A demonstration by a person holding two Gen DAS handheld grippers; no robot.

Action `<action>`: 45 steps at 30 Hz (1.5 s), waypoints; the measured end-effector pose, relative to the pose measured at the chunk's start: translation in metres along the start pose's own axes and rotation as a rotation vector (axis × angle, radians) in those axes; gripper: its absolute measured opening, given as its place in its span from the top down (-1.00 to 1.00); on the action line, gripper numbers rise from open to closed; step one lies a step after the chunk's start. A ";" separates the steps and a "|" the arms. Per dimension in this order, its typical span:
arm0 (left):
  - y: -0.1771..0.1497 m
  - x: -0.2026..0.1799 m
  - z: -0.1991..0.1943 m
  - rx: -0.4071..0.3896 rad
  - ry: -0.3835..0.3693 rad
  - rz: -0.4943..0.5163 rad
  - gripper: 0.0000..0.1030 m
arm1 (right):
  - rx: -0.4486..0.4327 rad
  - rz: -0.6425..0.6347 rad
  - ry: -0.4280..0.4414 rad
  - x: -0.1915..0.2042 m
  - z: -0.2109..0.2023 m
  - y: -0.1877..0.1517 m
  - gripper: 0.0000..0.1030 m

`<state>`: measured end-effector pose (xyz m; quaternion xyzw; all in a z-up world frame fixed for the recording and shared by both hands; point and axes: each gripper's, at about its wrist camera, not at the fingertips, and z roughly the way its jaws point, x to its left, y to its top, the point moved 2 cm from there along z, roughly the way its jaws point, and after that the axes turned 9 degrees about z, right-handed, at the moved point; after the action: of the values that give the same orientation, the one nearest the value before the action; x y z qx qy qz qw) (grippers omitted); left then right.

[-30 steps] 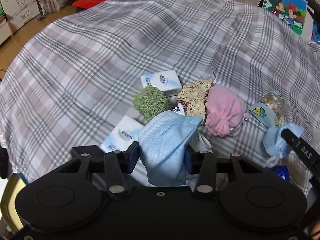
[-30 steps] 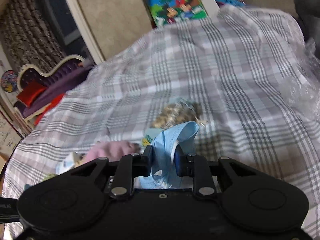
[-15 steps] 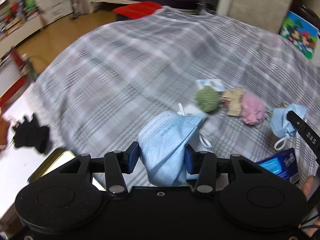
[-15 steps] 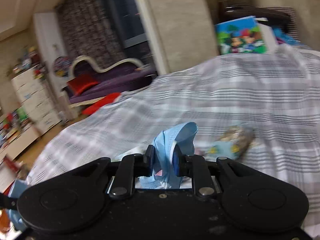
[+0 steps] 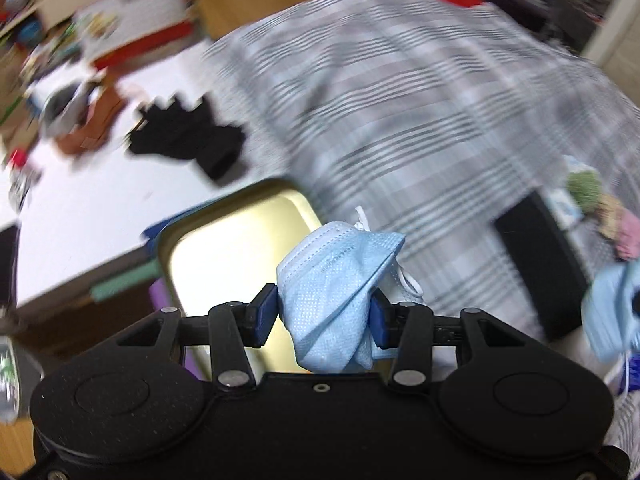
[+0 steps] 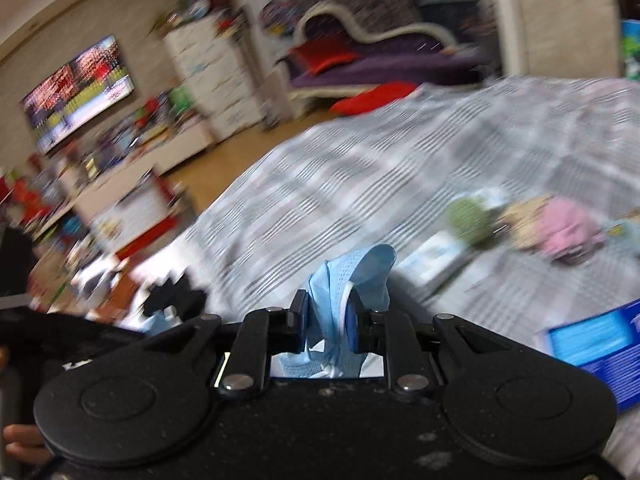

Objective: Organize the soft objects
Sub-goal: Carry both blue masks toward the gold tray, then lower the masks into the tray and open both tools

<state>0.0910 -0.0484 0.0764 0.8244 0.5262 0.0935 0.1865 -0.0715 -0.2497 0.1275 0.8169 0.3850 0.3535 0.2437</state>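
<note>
My left gripper (image 5: 323,317) is shut on a crumpled light-blue face mask (image 5: 336,280), held above the rim of a gold metal tray (image 5: 236,240) beside the bed. My right gripper (image 6: 328,322) is shut on a second folded blue face mask (image 6: 352,276); in the left wrist view that mask (image 5: 612,312) shows at the right edge. On the plaid bedspread (image 5: 420,100) lie a green fuzzy ball (image 6: 468,218), a beige lace piece (image 6: 520,220) and a pink soft item (image 6: 568,228).
A white table (image 5: 92,200) left of the bed carries black gloves (image 5: 188,136) and brown and grey cloth. A blue box (image 6: 592,344) and a tissue pack (image 6: 436,258) lie on the bed. A TV (image 6: 76,92), drawers and a purple sofa stand behind.
Both grippers have swung left away from the pile of soft items, each still holding its mask. The left one now hangs over the gold tray and white table; the views are motion-blurred.
</note>
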 end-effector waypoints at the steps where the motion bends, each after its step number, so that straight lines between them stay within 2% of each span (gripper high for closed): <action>1: -0.003 0.010 0.006 0.012 0.003 -0.021 0.10 | 0.027 -0.013 0.009 0.009 0.005 -0.007 0.64; 6: -0.012 0.037 0.028 0.055 0.041 -0.099 0.10 | 0.131 -0.094 0.029 0.052 0.026 -0.041 0.64; 10: -0.012 0.048 0.042 0.080 0.031 -0.124 0.10 | 0.199 -0.153 0.028 0.078 0.043 -0.063 0.64; 16: -0.008 0.058 0.055 0.059 0.080 -0.147 0.09 | 0.268 -0.206 0.020 0.103 0.060 -0.079 0.64; 23: -0.003 0.063 0.069 0.060 0.086 -0.149 0.05 | 0.307 -0.247 0.000 0.123 0.081 -0.089 0.63; 25: -0.003 0.064 0.072 0.060 0.090 -0.144 -0.03 | 0.315 -0.254 -0.001 0.128 0.089 -0.091 0.63; 29: -0.003 0.068 0.075 0.050 0.099 -0.149 -0.37 | 0.324 -0.258 -0.004 0.136 0.100 -0.091 0.54; 31: -0.004 0.069 0.076 0.044 0.112 -0.147 -0.39 | 0.322 -0.268 -0.011 0.140 0.105 -0.092 0.49; 32: -0.004 0.069 0.077 0.044 0.117 -0.145 -0.40 | 0.321 -0.274 -0.013 0.141 0.107 -0.092 0.36; 35: -0.006 0.071 0.079 0.047 0.113 -0.146 -0.49 | 0.327 -0.283 -0.017 0.144 0.113 -0.094 0.27; 45: -0.011 0.066 0.083 0.058 0.110 -0.134 -0.53 | 0.340 -0.277 -0.032 0.136 0.117 -0.093 0.21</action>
<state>0.1396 -0.0022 -0.0062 0.7861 0.5920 0.1108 0.1391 0.0372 -0.1008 0.0450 0.7911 0.5438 0.2334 0.1547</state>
